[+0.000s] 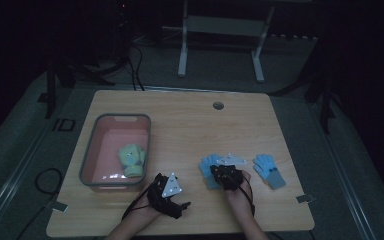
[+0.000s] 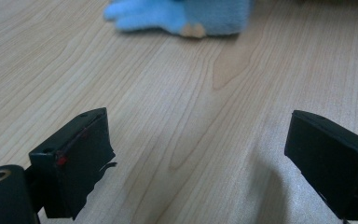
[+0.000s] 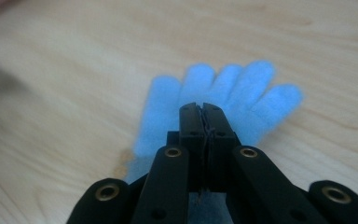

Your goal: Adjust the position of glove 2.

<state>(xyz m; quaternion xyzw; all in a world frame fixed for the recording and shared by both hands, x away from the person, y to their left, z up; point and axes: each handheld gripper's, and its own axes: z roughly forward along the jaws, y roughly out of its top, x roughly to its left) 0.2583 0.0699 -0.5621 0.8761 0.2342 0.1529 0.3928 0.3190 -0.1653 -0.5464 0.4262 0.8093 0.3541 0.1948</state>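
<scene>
The blue glove [image 3: 223, 102] under the right gripper [image 3: 202, 108] lies flat on the wooden table [image 1: 190, 130], near the front edge and a little right of the middle. Its long axis runs from the cuff, which is close to the person, to the fingers, and the fingers point away from the person, toward the far side of the table. In the right gripper view the jaws are pressed fully together above the palm of this glove. Whether they pinch some of its fabric cannot be told, because the tips hide the place of contact.

A second blue glove [image 1: 269, 171] lies just to the right of the first one, apart from it, with its grey cuff toward the front edge and its fingers pointing away and slightly to the left.

On the left side of the table stands a pink bin [image 1: 91, 150] with a grey rim, and a pale green glove [image 1: 131, 159] already lies inside it. So, as a judgement, the sorting of gloves into the bin is partly done: one item is in, and the two blue gloves are left on the table.

The left gripper [image 2: 200, 158] hovers low over bare wood between the bin and the blue gloves. Its jaws stand wide apart and hold nothing.
</scene>
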